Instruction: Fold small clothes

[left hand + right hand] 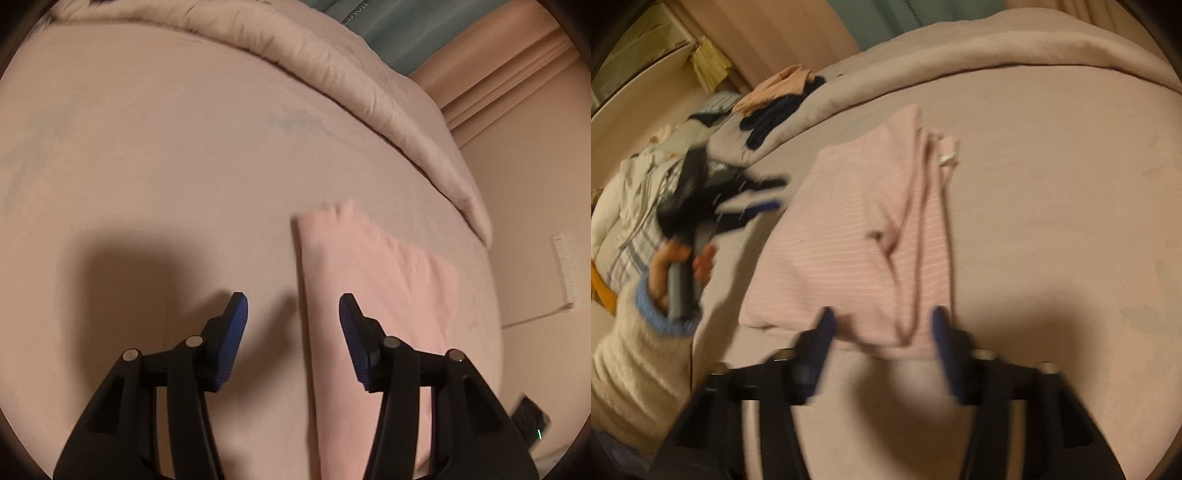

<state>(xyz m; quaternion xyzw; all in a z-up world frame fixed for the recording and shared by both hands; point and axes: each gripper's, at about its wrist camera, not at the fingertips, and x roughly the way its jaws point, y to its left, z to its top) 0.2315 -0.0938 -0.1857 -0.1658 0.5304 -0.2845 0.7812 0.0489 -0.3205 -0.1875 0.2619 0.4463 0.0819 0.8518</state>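
the pink striped shirt (pixel 864 236) lies folded flat on the bed (pixel 1052 221). the right gripper (pixel 882 319) hangs over its near edge, jaws apart, pinching nothing. the left gripper (pixel 293 308) is loose too, over the shirt's left edge, with one blue pad (pixel 352 332) above the cloth.

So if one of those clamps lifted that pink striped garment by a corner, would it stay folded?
Probably not. The pink striped garment lies in soft creased layers on the bed, so it looks floppy and would likely drape and unfold. It seems thin, so probably light. Pushed, it would likely bunch rather than slide.
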